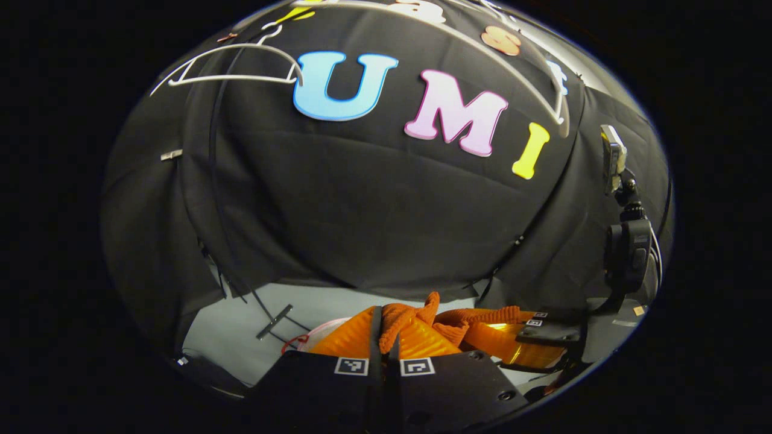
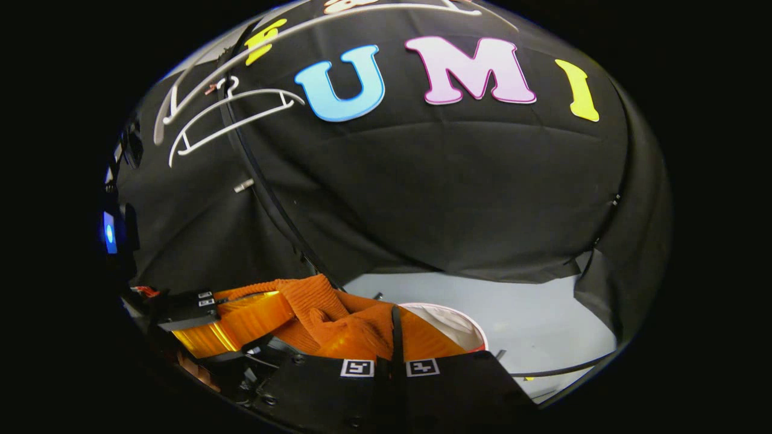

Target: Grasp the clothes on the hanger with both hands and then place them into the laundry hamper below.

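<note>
An orange knit garment (image 1: 476, 316) is bunched between both grippers, off the bare white hanger (image 1: 235, 66) that hangs high on the left. My left gripper (image 1: 386, 322) is shut on a fold of the garment, which sticks up between its orange fingers (image 1: 353, 342). My right gripper (image 1: 534, 337) holds the other end close by on the right. In the right gripper view, my right gripper (image 2: 395, 325) is shut on the garment (image 2: 313, 301), with the left gripper (image 2: 223, 325) to its left. The white hamper (image 2: 464, 322) with a red rim lies just below and behind the fingers. The hanger (image 2: 235, 111) is empty.
A camera on a black stand (image 1: 627, 241) rises at the right edge of the left gripper view. A blue-lit device (image 2: 109, 232) glows at the far left of the right gripper view. Grey floor (image 2: 531, 313) spreads beyond the hamper, with a thin black pole (image 2: 265, 187) beside the hanger.
</note>
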`<state>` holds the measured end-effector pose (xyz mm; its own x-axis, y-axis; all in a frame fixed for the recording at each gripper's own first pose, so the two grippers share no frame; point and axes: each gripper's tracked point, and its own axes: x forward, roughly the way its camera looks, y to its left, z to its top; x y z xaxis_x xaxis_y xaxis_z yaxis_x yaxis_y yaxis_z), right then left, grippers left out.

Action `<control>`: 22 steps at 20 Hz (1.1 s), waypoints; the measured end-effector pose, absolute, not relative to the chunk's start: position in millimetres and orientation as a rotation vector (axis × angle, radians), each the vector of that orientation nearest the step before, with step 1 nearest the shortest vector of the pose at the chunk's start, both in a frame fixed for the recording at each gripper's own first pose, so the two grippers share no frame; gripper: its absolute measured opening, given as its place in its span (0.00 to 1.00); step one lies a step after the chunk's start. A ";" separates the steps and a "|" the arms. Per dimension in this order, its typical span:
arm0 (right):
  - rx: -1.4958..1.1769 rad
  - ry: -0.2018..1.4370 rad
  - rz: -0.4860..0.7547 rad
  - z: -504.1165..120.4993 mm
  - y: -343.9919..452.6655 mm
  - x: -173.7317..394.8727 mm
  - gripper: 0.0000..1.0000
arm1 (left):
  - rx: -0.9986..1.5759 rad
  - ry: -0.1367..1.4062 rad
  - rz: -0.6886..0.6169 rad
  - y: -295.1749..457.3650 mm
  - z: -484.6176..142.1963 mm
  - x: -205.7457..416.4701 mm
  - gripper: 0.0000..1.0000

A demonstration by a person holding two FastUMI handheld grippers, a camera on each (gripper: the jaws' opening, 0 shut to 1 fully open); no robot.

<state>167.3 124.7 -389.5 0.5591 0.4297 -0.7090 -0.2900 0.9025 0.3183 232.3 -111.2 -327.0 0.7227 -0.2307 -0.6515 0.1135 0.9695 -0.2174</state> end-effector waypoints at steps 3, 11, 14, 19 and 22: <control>0.101 0.968 0.399 -427.6 121.6 155.8 0.05 | -0.133 0.848 -0.200 -112.3 -373.6 219.1 0.05; 0.048 1.191 0.315 -509.3 95.6 113.3 0.07 | -0.045 1.149 -0.099 -84.0 -468.8 170.0 0.05; 0.056 1.240 0.284 -514.9 93.2 108.4 0.73 | 0.016 1.171 -0.073 -67.3 -484.6 163.6 0.29; 0.030 1.242 0.245 -514.8 82.2 105.6 0.99 | 0.102 1.144 -0.075 -59.8 -478.7 169.8 0.83; 0.027 1.233 0.234 -503.6 85.7 101.6 0.99 | 0.048 1.143 -0.084 -63.9 -469.9 170.8 0.95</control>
